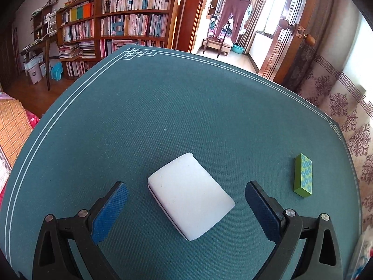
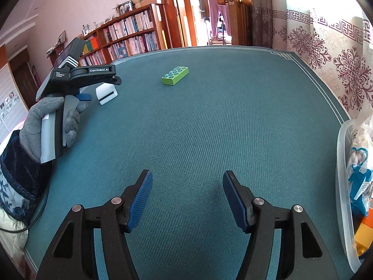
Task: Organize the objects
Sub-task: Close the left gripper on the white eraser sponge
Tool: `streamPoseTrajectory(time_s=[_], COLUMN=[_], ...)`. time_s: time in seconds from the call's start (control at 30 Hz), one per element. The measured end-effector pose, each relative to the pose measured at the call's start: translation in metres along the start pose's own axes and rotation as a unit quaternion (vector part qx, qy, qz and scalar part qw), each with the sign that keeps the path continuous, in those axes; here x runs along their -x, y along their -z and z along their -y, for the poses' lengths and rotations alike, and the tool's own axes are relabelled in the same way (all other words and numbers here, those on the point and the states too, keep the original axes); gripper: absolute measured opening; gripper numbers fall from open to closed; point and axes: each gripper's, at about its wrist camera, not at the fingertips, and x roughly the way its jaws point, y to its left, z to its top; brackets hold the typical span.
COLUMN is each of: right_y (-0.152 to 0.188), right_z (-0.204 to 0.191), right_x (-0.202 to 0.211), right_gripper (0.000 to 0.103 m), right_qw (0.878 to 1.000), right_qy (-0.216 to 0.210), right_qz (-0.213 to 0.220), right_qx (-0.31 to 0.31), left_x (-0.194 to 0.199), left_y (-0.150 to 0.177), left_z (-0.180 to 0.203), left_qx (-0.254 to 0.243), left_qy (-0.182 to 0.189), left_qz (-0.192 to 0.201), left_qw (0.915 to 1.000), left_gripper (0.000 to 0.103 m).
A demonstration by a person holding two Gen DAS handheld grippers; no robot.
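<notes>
**Now the left gripper lines up on the sponge**

Flat on the green table [image 1: 186, 107] lies the white sponge [image 1: 190, 196], between the spread fingers of the left gripper [image 1: 186, 201], which do not touch it. Its long axis runs diagonally, from upper left to lower right in the left wrist view, so I think the fingers should close across its shorter width. Further right lies the green block [image 1: 303, 175], its long axis pointing nearly away. The right gripper [image 2: 187, 199] hangs half open over bare cloth, holding nothing, near a plastic box [image 2: 342, 186].
</notes>
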Motion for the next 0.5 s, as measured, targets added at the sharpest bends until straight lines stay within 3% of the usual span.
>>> streamPoseTrajectory(time_s=[0.13, 0.4, 0.5], right_y=[-0.009, -0.036, -0.047], right_z=[-0.003, -0.001, -0.005], right_x=[-0.008, -0.036, -0.048], right_gripper=[0.064, 0.064, 0.064], right_qw=[1.0, 1.0, 1.0], right_qy=[0.001, -0.004, -0.006], right_qz=[0.001, -0.006, -0.009], right_qx=[0.001, -0.025, -0.027], left_x=[-0.003, 0.001, 0.002], left_y=[0.0, 0.002, 0.003], left_z=[-0.004, 0.001, 0.002], left_qx=[-0.001, -0.029, -0.033], left_qy=[0.008, 0.011, 0.006], left_qz=[0.0, 0.008, 0.011], left_qw=[1.0, 0.9995, 0.9994], left_gripper=[0.1, 0.071, 0.068])
